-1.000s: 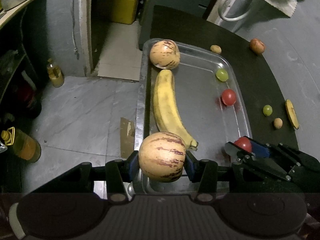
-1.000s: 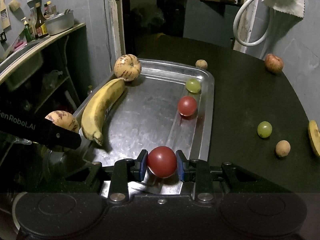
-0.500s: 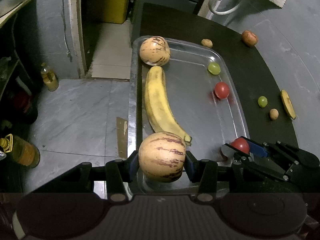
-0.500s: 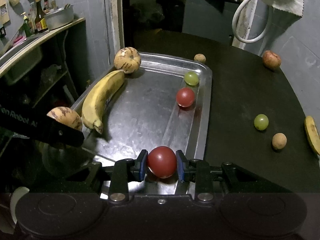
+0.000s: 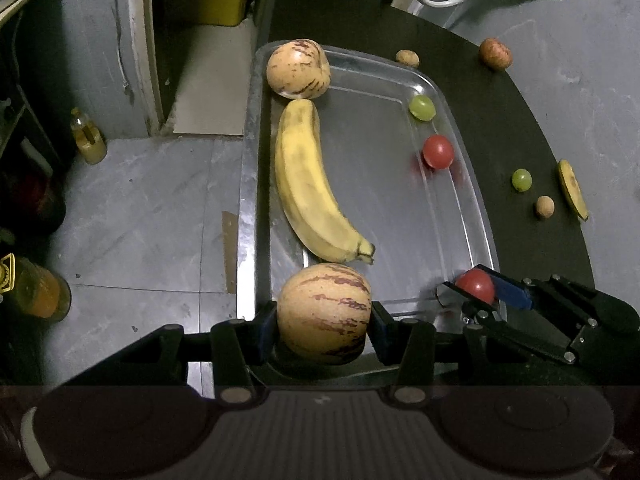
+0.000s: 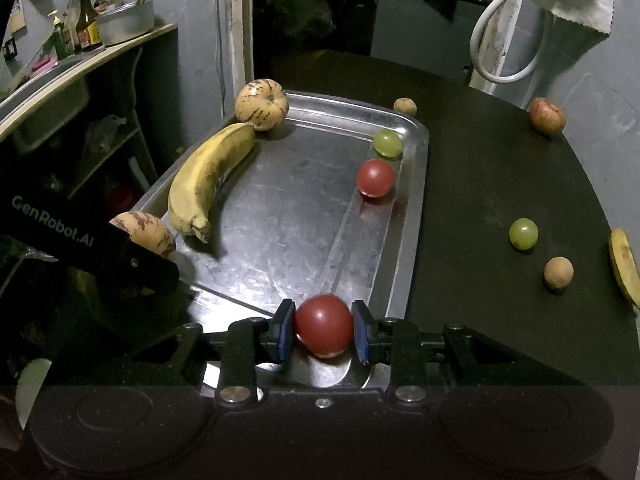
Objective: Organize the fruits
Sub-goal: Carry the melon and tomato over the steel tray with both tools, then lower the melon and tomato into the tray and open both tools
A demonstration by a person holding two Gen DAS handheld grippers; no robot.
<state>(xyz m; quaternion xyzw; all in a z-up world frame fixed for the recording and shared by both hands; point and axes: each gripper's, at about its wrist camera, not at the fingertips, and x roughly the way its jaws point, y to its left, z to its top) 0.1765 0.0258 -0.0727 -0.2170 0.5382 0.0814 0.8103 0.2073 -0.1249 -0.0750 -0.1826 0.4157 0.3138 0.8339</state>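
landmark: rectangular polished steel tray (image 6: 412,216) on a dark round-edged tabletop (image 6: 480,184); all places below are given relative to this tray.
left gripper (image 5: 323,318): clamped on a striped cream-and-purple round melon-like fruit (image 5: 323,312), held over the tray's near left corner, just past the stem end of the long yellow banana (image 5: 310,184).
right gripper (image 6: 323,330): narrow, pads pressed on a small glossy red tomato (image 6: 323,324), held over the tray's near right corner.
already in tray: the banana along the left rim; a second striped fruit (image 6: 261,104) at the far left corner; a green grape (image 6: 387,143) and a second red tomato (image 6: 375,177) along the right rim.
outside tray: a brown nut-like ball (image 6: 405,106) just beyond the far rim; to the right, a reddish apple (image 6: 547,116), another green grape (image 6: 523,233), a second brown ball (image 6: 558,273) and a second banana (image 6: 622,264) at the frame edge.
change over last second: little; both grips match the earlier views and only the framing drifts slightly.
meaning for task: judged as two placements pending, each fruit poised above its row but not released; five items outside remain.
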